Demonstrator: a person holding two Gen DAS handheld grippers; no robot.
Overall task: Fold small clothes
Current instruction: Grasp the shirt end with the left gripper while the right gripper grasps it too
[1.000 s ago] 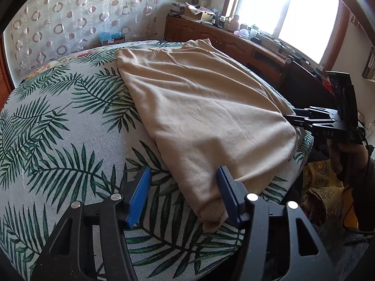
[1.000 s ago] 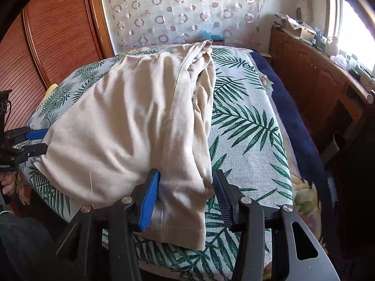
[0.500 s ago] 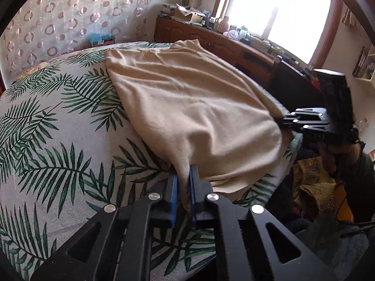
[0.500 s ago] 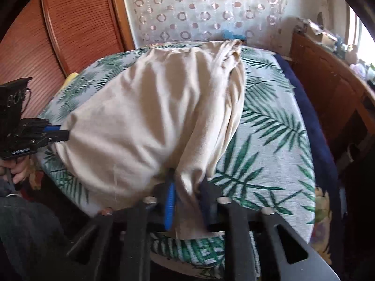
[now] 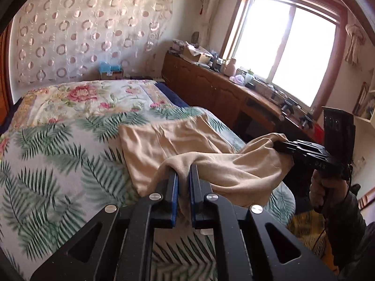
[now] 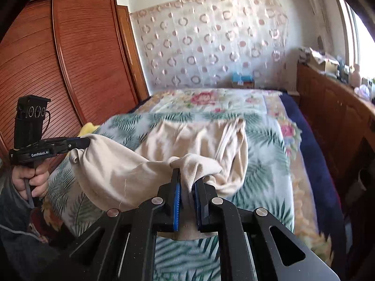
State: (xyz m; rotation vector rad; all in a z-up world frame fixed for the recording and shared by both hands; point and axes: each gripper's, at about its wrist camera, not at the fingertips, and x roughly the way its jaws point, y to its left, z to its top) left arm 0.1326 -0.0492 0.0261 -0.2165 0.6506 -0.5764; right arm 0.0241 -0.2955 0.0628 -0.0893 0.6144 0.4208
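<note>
A beige garment (image 5: 164,142) lies on the palm-leaf bed cover (image 5: 46,164); its near edge is lifted off the bed. My left gripper (image 5: 183,171) is shut on one near corner of the garment. My right gripper (image 6: 186,178) is shut on the other near corner, with cloth (image 6: 117,171) sagging between the two. The right gripper also shows at the right of the left wrist view (image 5: 279,144), and the left gripper at the left of the right wrist view (image 6: 86,141). The far part of the garment (image 6: 187,135) rests wrinkled on the bed.
A wooden sideboard (image 5: 211,89) with clutter runs along the right under a bright window (image 5: 281,51). A wooden wardrobe (image 6: 58,58) stands at the left. A floral quilt (image 6: 206,100) covers the bed's far end. A small blue box (image 6: 242,79) sits by the curtained wall.
Both grippers closed on the garment's near corners, then lifted them up and forward over the bed. The garment's near half has risen and bunched.
</note>
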